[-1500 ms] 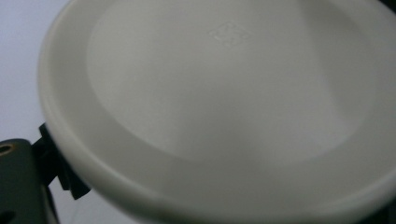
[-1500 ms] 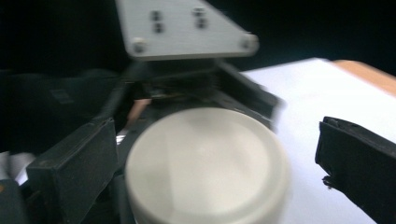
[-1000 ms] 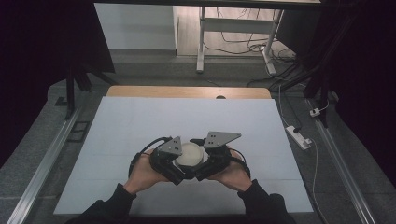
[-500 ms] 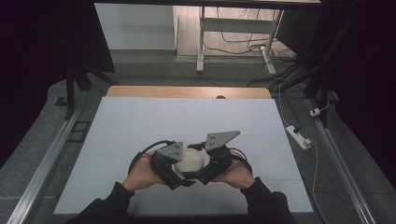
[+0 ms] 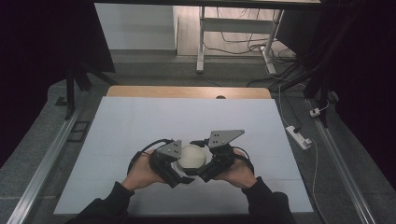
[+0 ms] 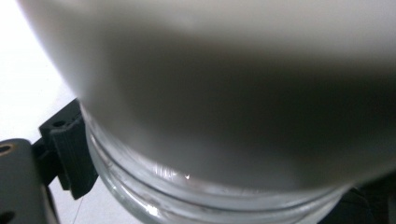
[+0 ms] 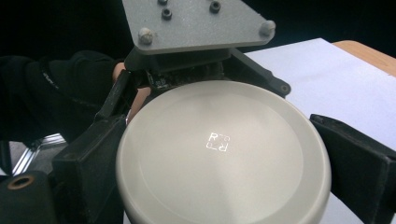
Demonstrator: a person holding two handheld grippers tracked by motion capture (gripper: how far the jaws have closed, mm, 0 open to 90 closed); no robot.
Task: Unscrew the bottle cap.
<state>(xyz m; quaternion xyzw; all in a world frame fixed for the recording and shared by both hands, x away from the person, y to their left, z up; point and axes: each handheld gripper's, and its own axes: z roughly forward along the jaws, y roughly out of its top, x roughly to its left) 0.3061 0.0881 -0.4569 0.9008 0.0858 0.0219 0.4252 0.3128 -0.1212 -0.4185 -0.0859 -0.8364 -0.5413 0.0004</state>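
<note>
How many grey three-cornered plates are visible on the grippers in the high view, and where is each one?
2. One grey plate sits on the left gripper, left of the white lid. The other plate sits on the right gripper, right of the lid and slightly farther away.

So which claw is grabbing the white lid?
The right claw: its jaws sit either side of the white lid. The left claw grips the glass jar underneath.

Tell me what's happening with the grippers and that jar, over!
Left gripper clamped on glass jar. Right gripper clamped around its white lid. Jar held low over the white table, near the person. Nothing in the way.
</note>
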